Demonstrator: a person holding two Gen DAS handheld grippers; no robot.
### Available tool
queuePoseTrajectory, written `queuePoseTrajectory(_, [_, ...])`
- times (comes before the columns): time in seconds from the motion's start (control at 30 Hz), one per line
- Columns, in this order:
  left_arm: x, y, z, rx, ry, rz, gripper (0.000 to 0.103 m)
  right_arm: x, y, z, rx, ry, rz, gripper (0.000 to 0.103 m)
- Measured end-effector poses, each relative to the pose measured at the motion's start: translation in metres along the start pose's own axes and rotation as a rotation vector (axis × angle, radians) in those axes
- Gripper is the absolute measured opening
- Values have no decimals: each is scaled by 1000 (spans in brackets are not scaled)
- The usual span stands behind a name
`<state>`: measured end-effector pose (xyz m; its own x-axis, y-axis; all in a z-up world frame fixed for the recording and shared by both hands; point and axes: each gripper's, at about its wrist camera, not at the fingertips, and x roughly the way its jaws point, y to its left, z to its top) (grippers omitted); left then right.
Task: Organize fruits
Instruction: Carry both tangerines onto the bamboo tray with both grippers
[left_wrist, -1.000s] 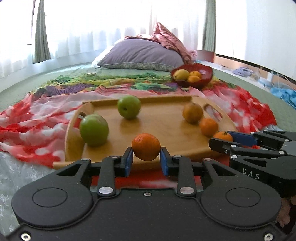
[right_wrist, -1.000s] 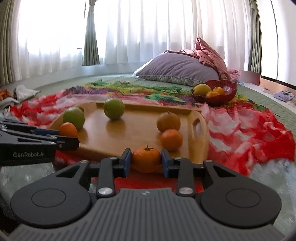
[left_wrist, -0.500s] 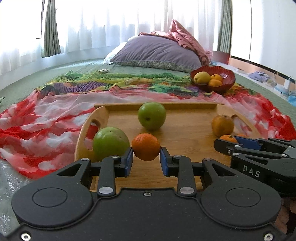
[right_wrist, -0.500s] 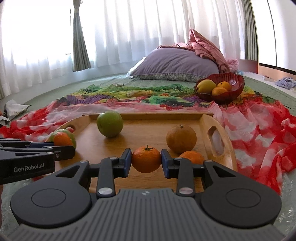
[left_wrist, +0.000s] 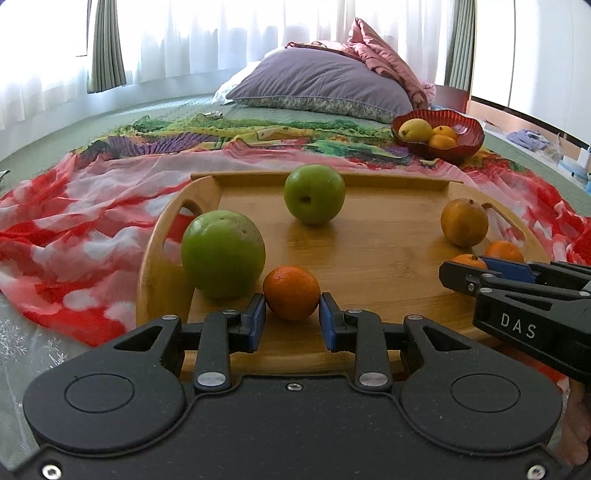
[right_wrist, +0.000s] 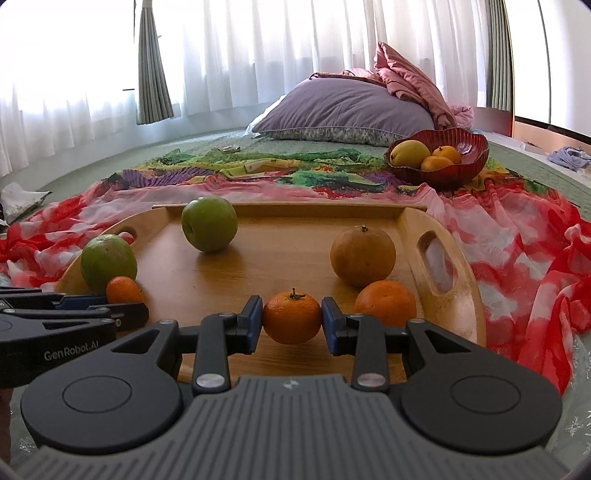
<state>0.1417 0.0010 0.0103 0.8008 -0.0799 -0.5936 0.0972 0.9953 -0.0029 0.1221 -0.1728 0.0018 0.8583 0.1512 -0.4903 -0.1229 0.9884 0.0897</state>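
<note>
Fruits sit on wooden tray, others in red bowl.

Daylit bedroom: sheer white curtains over wide windows, green drapes, purple pillow on green bedspread.

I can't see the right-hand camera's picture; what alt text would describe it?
A black two-finger right gripper grips a small orange mandarin over a wooden tray holding two green apples, a brownish orange and another mandarin. A red bowl of fruit sits behind.
</note>
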Motion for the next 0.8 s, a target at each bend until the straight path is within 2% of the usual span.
queuePoseTrajectory(0.43, [1, -2, 1, 8, 5, 5, 30, 3, 0, -2, 5, 22, -4, 40])
queuePoseTrajectory(0.5, [2, -2, 2, 10, 11, 5, 30, 3, 0, -2, 5, 25, -4, 44])
queuePoseTrajectory(0.6, [-1, -1, 3, -1, 23, 2, 31, 1, 0, -2, 9, 24, -1, 45])
queuePoseTrajectory(0.67, [-5, 1, 1, -13, 24, -4, 33, -2, 1, -2, 9, 21, 2, 51])
queuePoseTrajectory(0.73, [-11, 1, -1, -6, 14, -5, 41, -5, 1, -3, 7, 15, 4, 60])
queuePoseTrajectory(0.8, [-18, 0, -3, 6, 5, -4, 42, -9, 1, -3, 4, 11, 13, 62])
